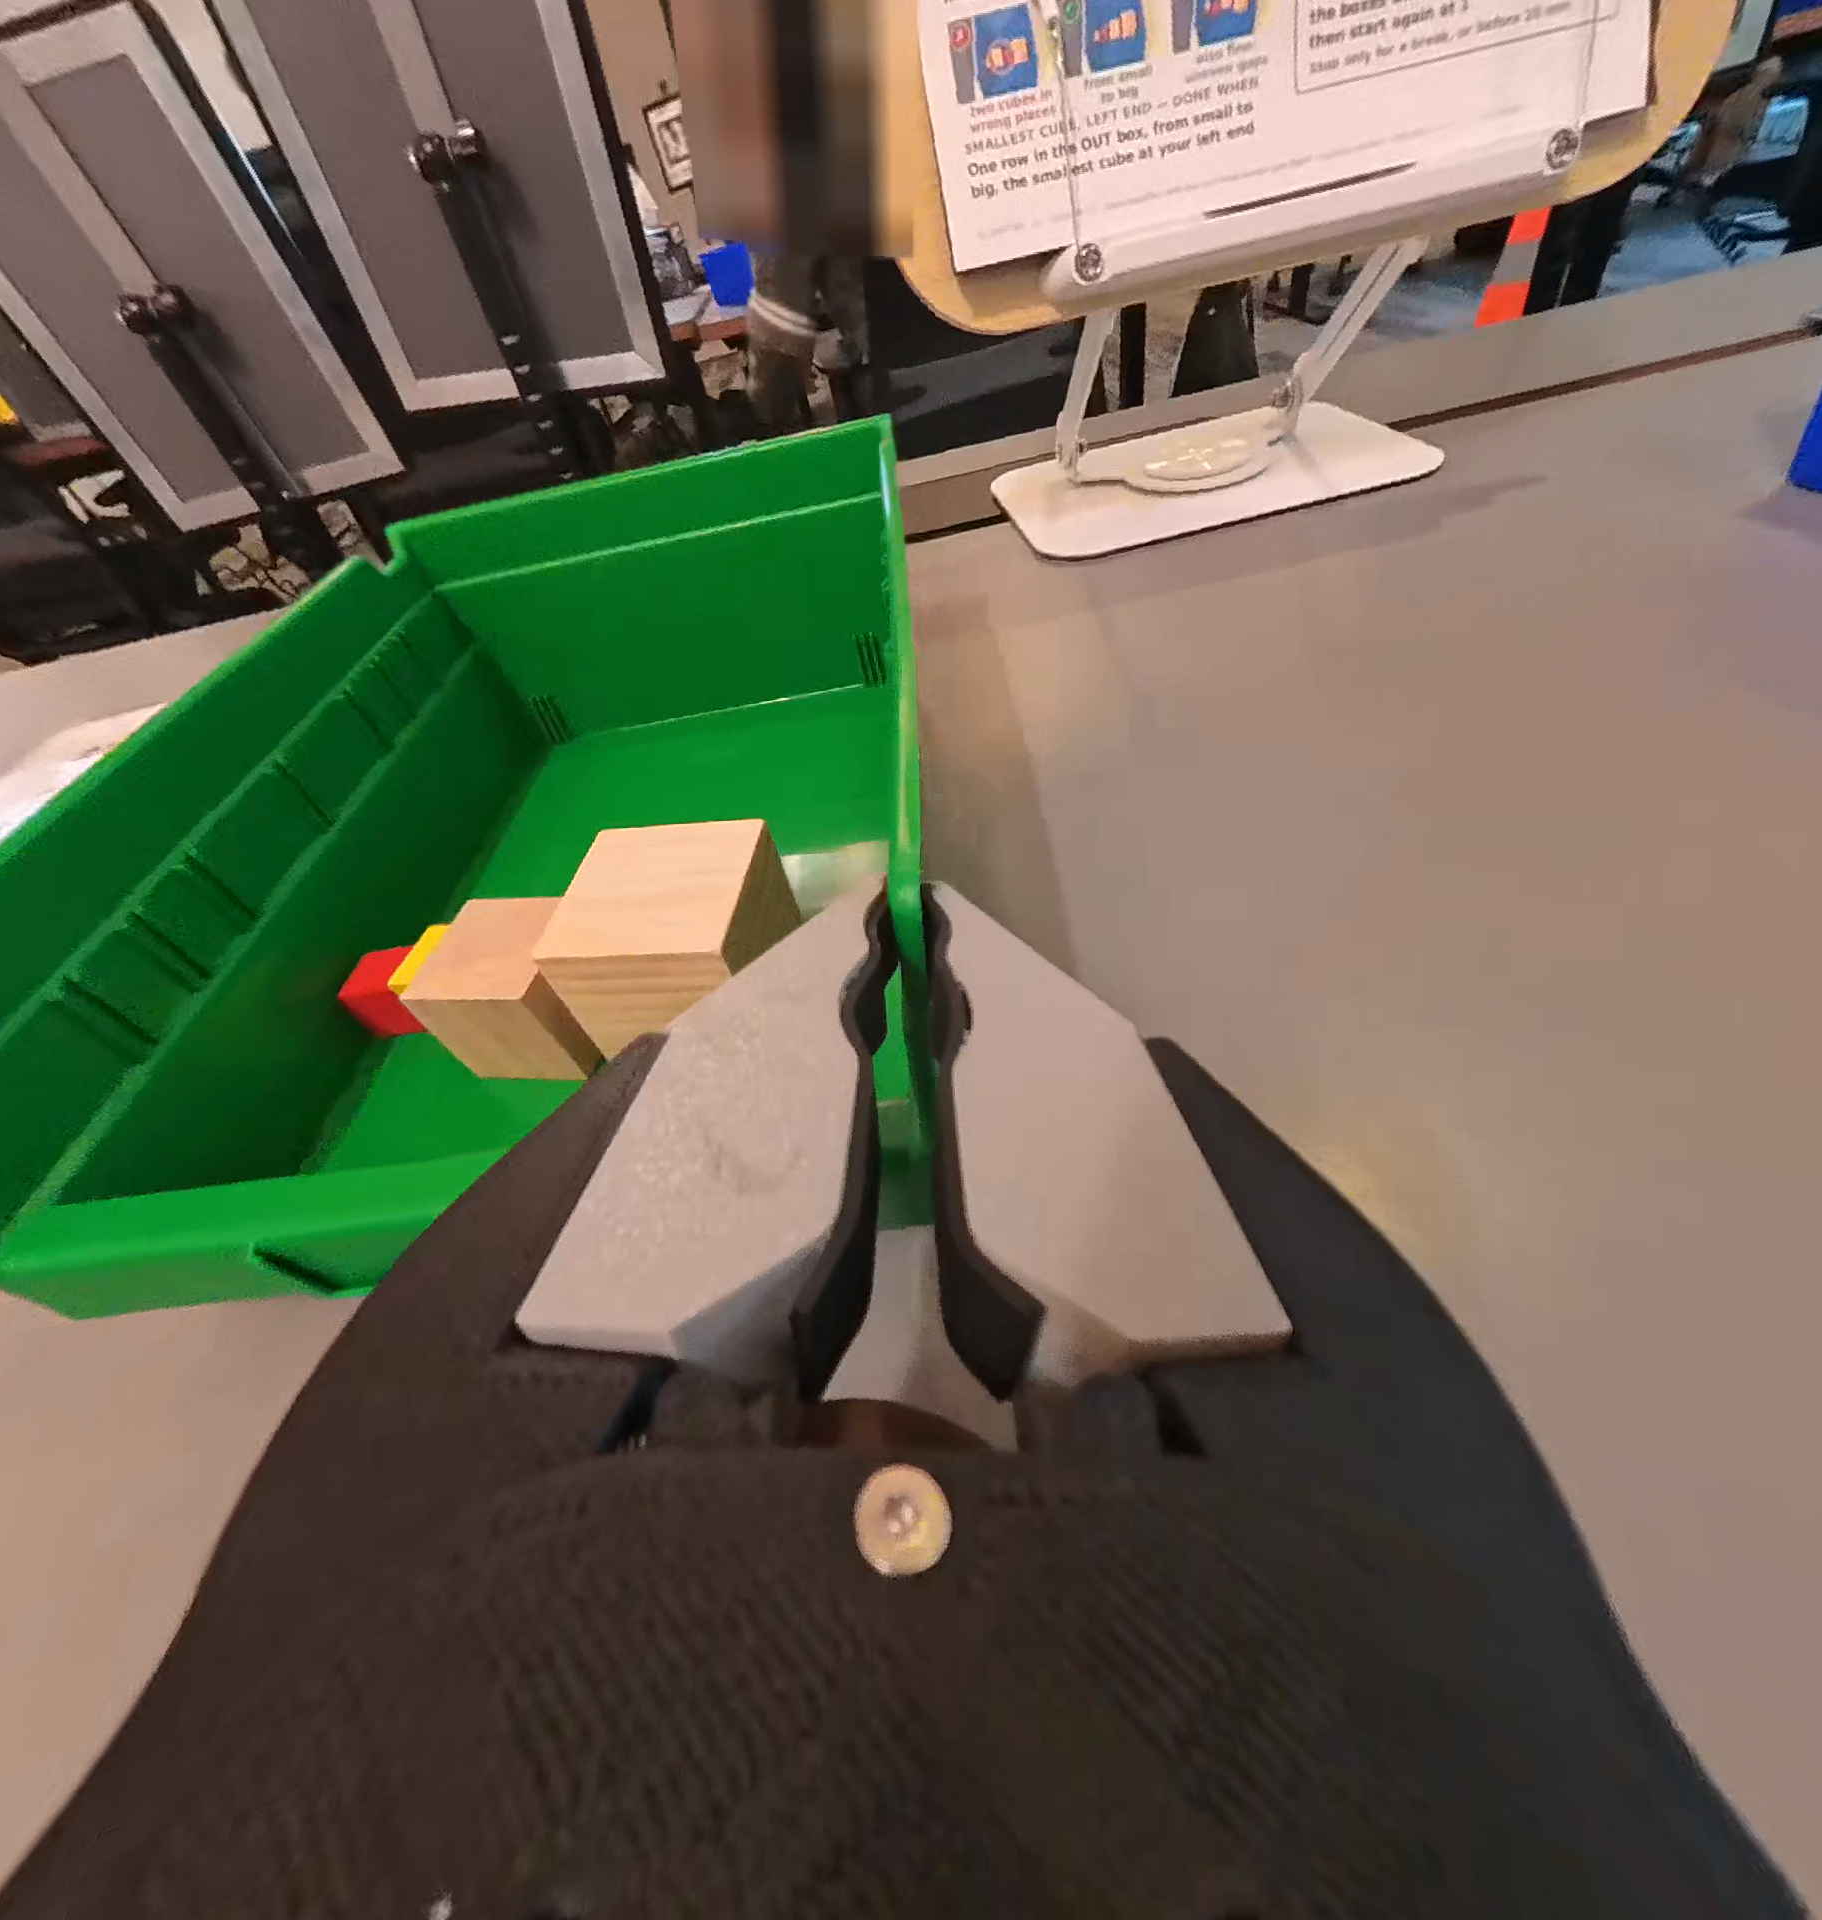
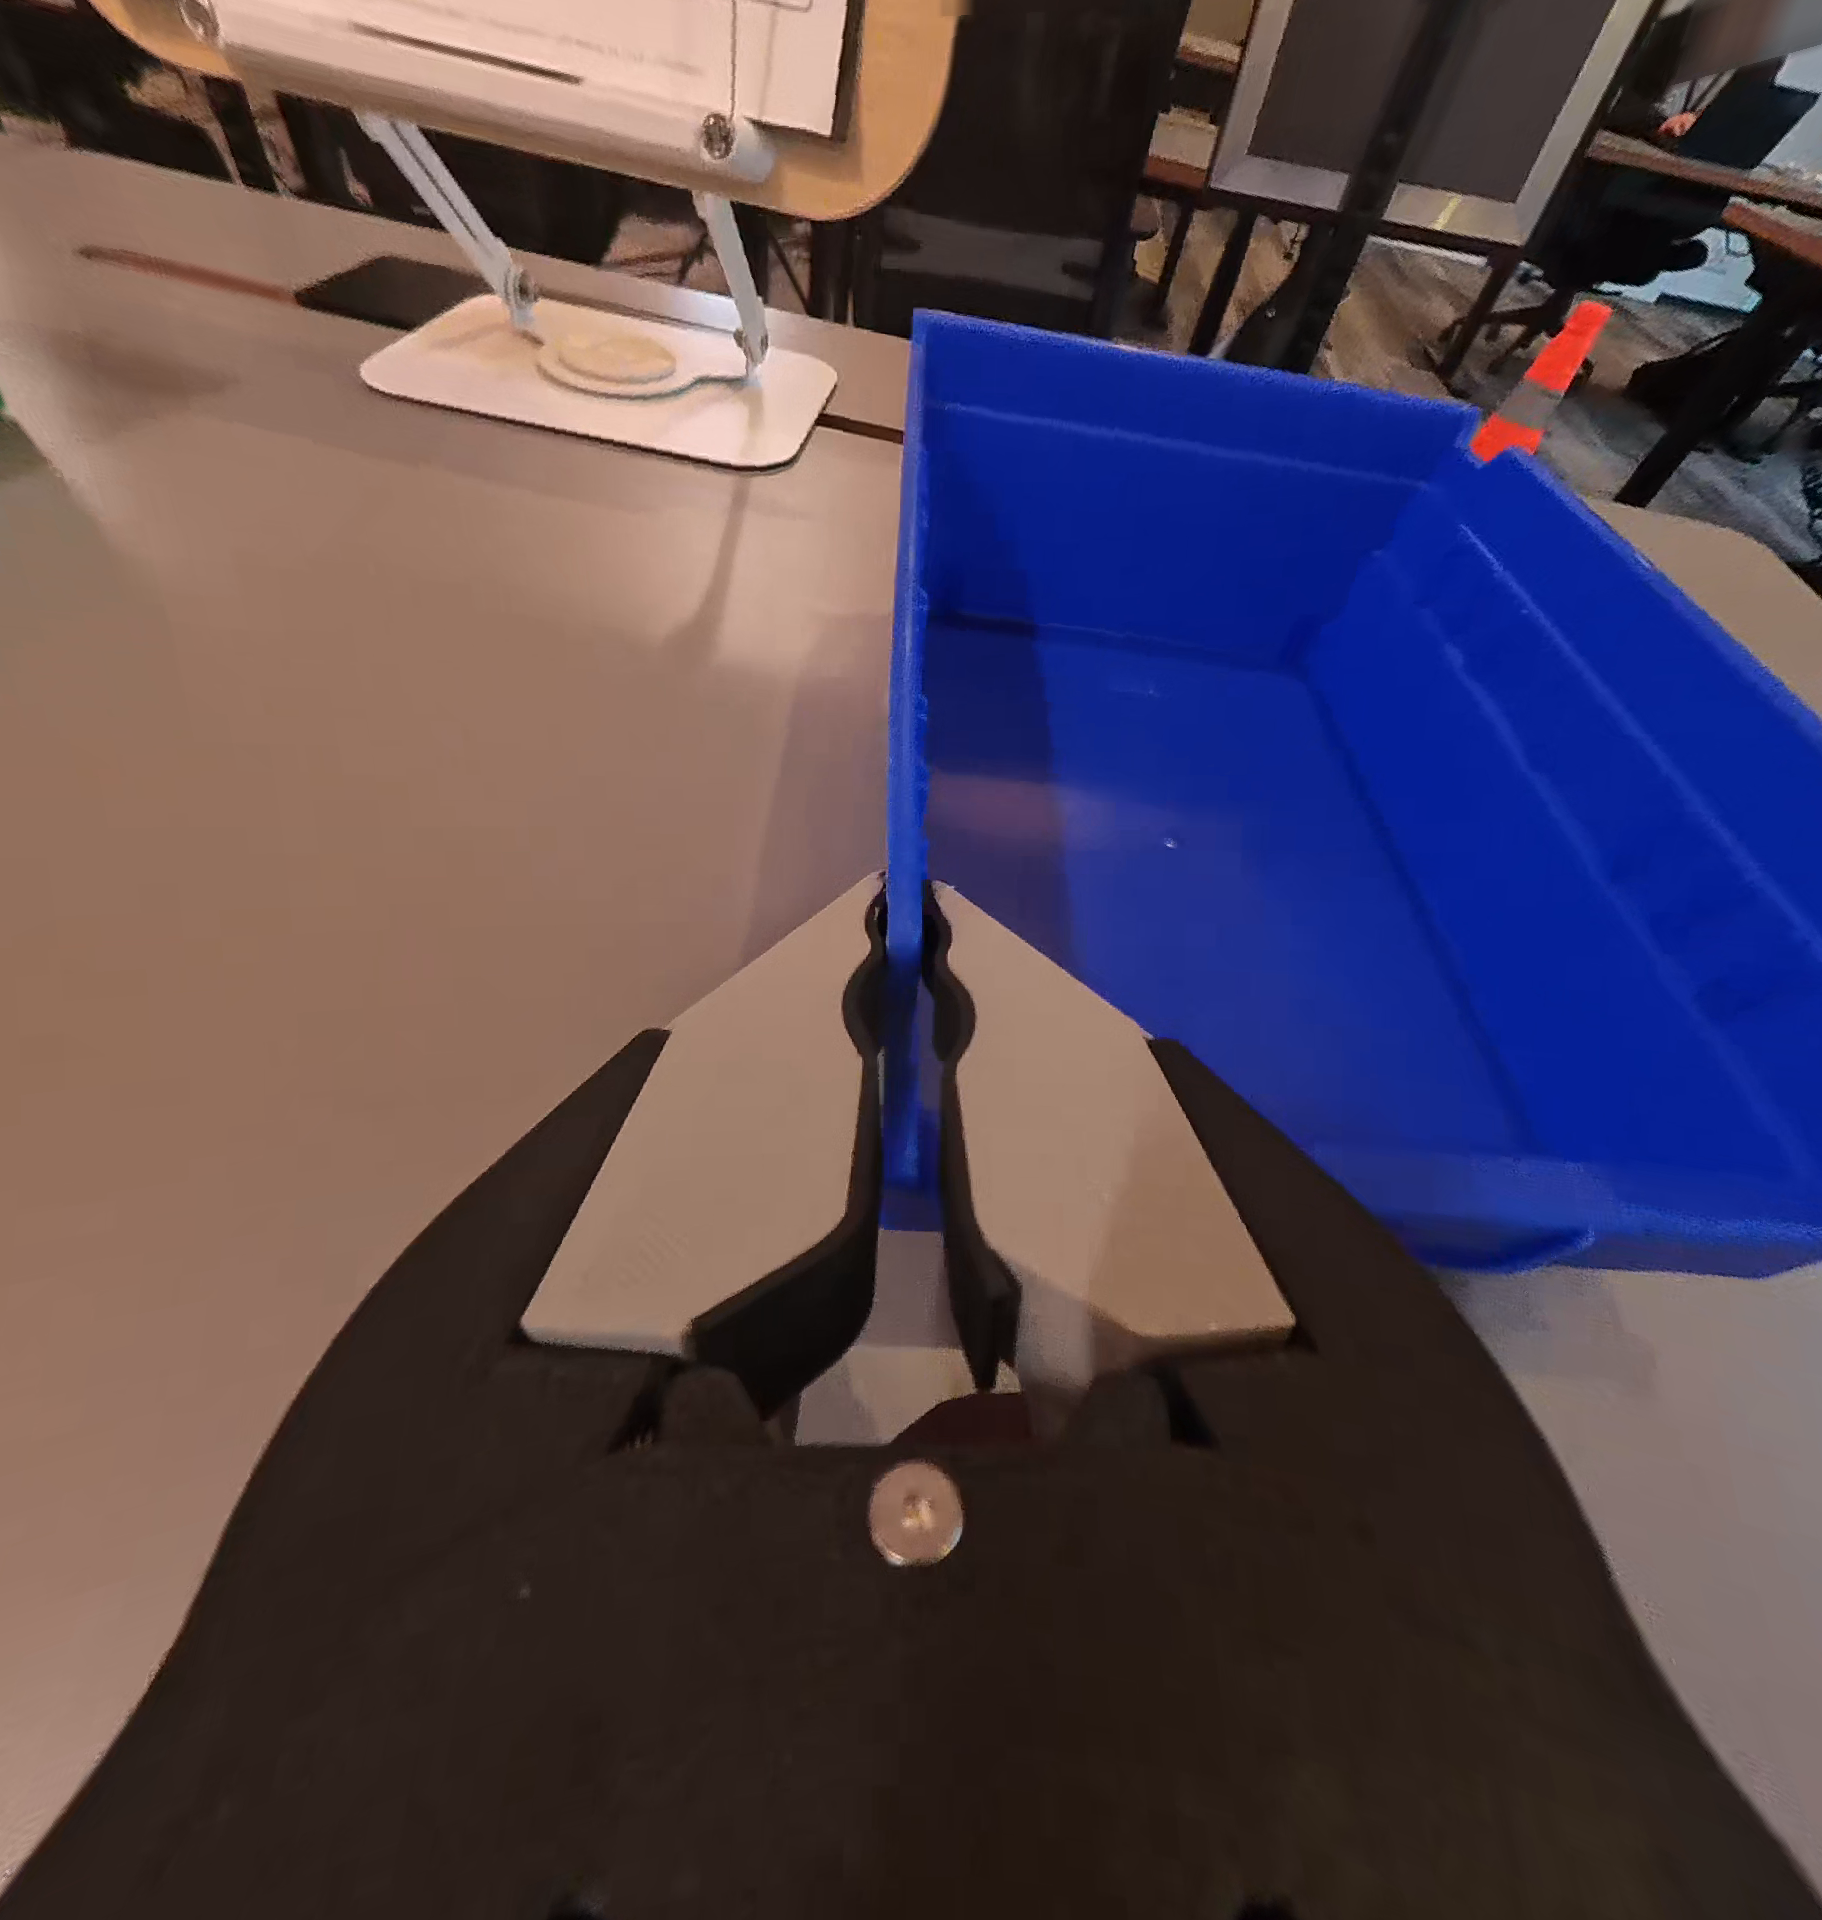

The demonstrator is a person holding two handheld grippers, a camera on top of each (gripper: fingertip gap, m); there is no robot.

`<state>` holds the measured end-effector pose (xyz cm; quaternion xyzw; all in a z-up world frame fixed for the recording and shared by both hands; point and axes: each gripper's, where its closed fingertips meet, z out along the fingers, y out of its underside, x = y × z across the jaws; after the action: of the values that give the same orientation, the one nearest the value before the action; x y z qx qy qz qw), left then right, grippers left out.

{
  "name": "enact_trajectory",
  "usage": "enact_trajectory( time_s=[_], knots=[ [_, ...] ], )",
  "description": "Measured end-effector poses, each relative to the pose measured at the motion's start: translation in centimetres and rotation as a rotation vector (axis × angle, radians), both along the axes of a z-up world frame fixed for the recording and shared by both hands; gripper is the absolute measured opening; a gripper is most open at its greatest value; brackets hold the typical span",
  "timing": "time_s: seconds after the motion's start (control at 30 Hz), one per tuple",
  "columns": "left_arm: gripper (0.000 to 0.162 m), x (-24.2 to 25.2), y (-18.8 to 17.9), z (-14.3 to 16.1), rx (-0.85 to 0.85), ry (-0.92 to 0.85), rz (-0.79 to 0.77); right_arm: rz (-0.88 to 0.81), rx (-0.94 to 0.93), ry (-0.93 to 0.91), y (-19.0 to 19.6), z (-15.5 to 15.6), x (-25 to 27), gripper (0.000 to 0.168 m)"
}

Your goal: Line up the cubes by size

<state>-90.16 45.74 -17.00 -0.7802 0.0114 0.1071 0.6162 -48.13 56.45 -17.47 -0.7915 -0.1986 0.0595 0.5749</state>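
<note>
Soft indoor light; wide-angle edge bending; slight motion blur.

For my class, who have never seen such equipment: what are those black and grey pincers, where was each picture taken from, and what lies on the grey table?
Each picture comes from a camera mounted on a hand-held two-finger gripper, looking along its fingers. The left gripper is closed on the wall of a green plastic bin. Inside stand four cubes in a row: a small red cube, a yellow cube, a medium wooden cube and a large wooden cube. The right gripper is closed on the wall of a blue plastic bin, which shows no cubes. A white stand holds an instruction sheet.
</note>
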Motion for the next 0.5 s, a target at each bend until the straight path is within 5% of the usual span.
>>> enact_trajectory(
  time_s=[0.4,0.5],
  knots=[
    [0.003,1.2,0.8,0.4,-0.008,-0.007,-0.032,-0.117,0.051,0.125,1.5,1.3,1.3,0.001],
    [0.018,2.0,0.3,1.4,0.011,-0.024,-0.092,-0.089,0.013,0.12,1.8,0.3,0.4,0.001]
  ],
)
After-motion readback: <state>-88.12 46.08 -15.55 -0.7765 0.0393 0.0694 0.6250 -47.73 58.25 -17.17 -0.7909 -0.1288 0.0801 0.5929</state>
